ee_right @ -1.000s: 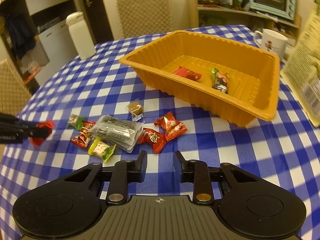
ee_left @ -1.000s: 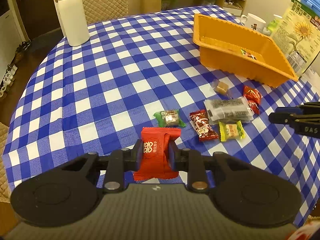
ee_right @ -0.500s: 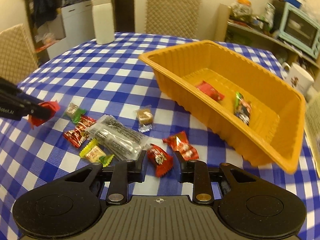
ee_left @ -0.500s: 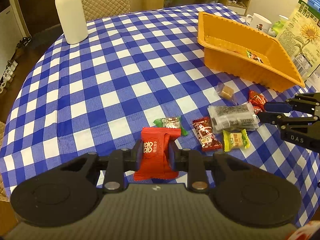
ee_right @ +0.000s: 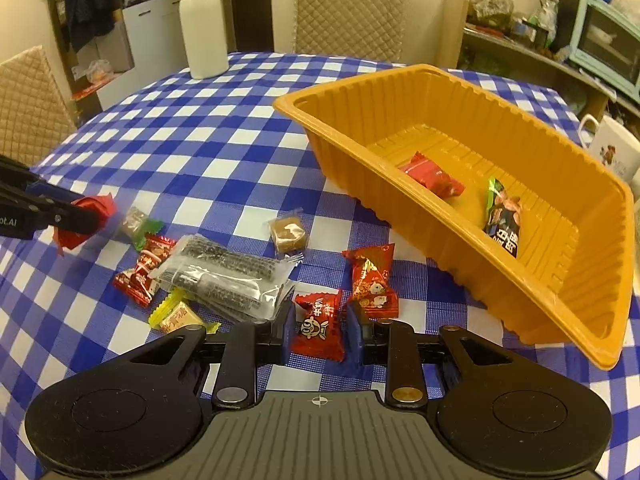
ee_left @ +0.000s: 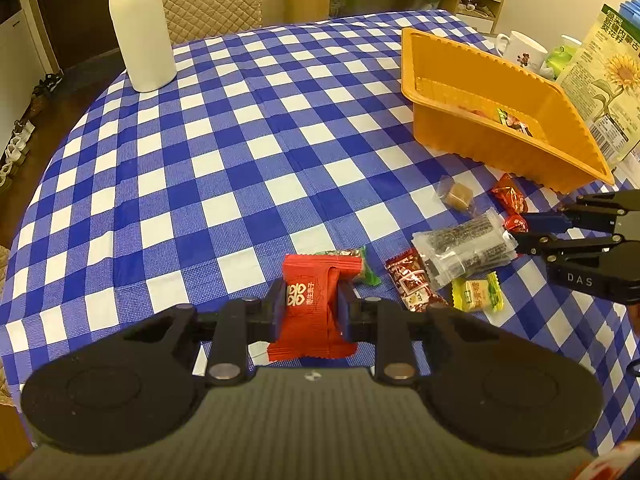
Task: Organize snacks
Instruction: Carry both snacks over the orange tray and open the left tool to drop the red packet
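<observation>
My left gripper (ee_left: pixel 312 300) is shut on a red snack packet (ee_left: pixel 312 316) and holds it just above the checked tablecloth; in the right wrist view the left gripper (ee_right: pixel 76 216) is at the left edge. My right gripper (ee_right: pixel 320 320) stands open low over the snack pile. A small red candy (ee_right: pixel 318 324) lies on the cloth between its fingers, and the pads do not press it. The orange tray (ee_right: pixel 440 240) holds a red packet (ee_right: pixel 430 174) and a green-and-dark packet (ee_right: pixel 504 216).
Loose on the cloth lie a clear packet of dark strips (ee_right: pixel 228 276), a brown cube candy (ee_right: pixel 288 232), another red candy (ee_right: pixel 372 280), a yellow-green candy (ee_right: pixel 178 314) and a dark red candy (ee_right: pixel 146 268). A white flask (ee_left: pixel 140 32) stands far left, a mug (ee_left: pixel 524 50) beyond the tray.
My right gripper has sunk and rolled toward the snack pile, and the small red candy now lies between its fingers. The left gripper keeps the red packet and has barely moved.
</observation>
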`<act>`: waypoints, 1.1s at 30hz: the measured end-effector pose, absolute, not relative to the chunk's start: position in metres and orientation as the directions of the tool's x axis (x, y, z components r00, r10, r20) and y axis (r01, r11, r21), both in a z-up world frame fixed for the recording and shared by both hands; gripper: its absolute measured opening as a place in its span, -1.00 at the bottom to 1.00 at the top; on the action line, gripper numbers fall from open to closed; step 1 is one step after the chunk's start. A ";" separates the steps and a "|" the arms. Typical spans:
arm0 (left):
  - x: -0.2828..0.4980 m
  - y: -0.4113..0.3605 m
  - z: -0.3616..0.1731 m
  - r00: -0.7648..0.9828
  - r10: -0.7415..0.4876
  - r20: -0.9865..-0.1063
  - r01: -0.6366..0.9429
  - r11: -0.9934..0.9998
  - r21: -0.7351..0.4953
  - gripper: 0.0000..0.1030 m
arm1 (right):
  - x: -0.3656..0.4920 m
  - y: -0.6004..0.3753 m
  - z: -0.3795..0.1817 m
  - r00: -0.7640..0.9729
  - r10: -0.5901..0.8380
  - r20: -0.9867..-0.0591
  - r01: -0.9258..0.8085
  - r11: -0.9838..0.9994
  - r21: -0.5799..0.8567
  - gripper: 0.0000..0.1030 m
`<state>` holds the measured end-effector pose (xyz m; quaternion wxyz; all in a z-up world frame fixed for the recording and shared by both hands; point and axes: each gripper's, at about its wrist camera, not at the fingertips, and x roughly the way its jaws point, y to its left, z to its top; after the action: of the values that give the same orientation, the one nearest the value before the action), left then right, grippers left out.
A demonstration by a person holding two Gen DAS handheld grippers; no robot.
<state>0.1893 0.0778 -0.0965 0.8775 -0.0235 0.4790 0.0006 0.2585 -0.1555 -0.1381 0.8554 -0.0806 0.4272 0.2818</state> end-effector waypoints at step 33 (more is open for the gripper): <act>0.265 0.003 -0.040 0.671 -0.164 -0.723 0.205 0.978 -0.032 -0.54 | 0.262 -0.236 -0.054 0.626 0.376 -0.683 -0.246 0.926 0.285 -0.65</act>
<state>0.2651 0.0028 -0.0401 0.9136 0.0258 0.3931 -0.1011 0.2623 -0.2358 -0.0538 0.8980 0.0825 0.3960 0.1731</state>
